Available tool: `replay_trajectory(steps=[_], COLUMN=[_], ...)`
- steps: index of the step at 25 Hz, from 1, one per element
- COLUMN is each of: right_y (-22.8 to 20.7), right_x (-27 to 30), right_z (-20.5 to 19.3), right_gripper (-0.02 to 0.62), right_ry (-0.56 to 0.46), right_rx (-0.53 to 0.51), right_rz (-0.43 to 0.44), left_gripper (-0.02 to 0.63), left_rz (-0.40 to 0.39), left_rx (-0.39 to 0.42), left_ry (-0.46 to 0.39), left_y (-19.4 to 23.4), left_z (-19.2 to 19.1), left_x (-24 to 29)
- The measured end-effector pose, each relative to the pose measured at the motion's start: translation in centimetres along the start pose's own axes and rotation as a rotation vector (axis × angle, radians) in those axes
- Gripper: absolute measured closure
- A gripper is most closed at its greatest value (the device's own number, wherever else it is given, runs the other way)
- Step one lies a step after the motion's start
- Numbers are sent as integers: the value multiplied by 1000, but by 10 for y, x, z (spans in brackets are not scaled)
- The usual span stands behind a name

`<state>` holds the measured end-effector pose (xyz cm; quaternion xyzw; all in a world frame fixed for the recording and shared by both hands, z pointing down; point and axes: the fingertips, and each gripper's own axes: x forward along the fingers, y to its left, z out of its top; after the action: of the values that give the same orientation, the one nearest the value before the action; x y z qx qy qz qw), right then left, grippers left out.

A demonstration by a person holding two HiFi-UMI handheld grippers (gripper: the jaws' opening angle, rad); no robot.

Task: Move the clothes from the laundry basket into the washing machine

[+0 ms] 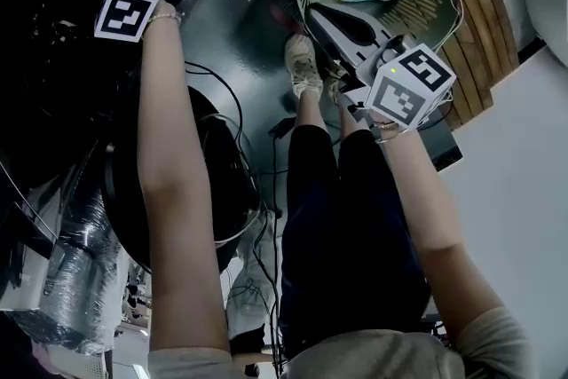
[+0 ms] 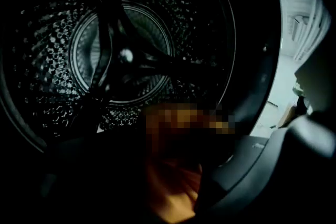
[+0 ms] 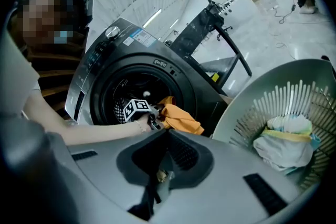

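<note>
A: At the drum [image 2: 121, 55] mouth on the left, why is the left gripper [image 3: 154, 122] reaching in?

B: It's clenched on the orange garment [image 3: 181, 119], to drop it inside the washing machine [image 3: 100, 68], I'd say.

A: And the right gripper [image 3: 161, 168]?

B: Jaws pressed together, empty, near the laundry basket [image 3: 247, 105] on the right, where pale clothes [image 3: 286, 141] lie.

Orange garment [image 3: 179, 117] at the mouth of the dark-grey washing machine [image 3: 181, 78] — white-and-yellow clothes [image 3: 286, 141] inside the pale green laundry basket [image 3: 247, 97].
</note>
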<state>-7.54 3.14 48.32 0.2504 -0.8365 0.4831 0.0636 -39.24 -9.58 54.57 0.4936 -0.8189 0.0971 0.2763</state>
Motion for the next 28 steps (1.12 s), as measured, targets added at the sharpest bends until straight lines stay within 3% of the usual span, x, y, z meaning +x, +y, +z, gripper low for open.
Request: replay_trajectory(steps=[2, 4, 9, 13, 14, 16, 18, 26, 28], right_y=[3, 2, -9, -25, -28, -31, -33, -29, -29], right_x=[-1, -4, -5, -4, -4, -3, -3, 5, 7], right_z=[-2, -5, -11, -7, -6, -3, -1, 7, 7], right_gripper=[575, 575, 577, 577, 577, 575, 577, 577, 577], right_ry=[6, 13, 20, 7, 3, -3, -10, -23, -29], right_rx=[-8, -14, 2, 7, 6, 4, 6, 2, 1], right_rz=[2, -8, -33, -62, -65, -71, -80, -71, -71], left_gripper=[282, 279, 278, 270, 272, 428, 461, 472, 471], left_rz=[0, -28, -119, -59, -38, -35, -56, 52, 83], left_rx=[-31, 19, 326, 480, 519, 540, 510, 519, 538], left_ry=[-55, -75, 160, 231, 245, 263, 241, -9, -34], left_y=[4, -4, -43, -43, -41, -38, -37, -11, -2], left_z=[6, -3, -91, -113, -112, -101, -86, 7, 34], left_x=[-24, -51, -60, -35, -29, -21, -22, 7, 22])
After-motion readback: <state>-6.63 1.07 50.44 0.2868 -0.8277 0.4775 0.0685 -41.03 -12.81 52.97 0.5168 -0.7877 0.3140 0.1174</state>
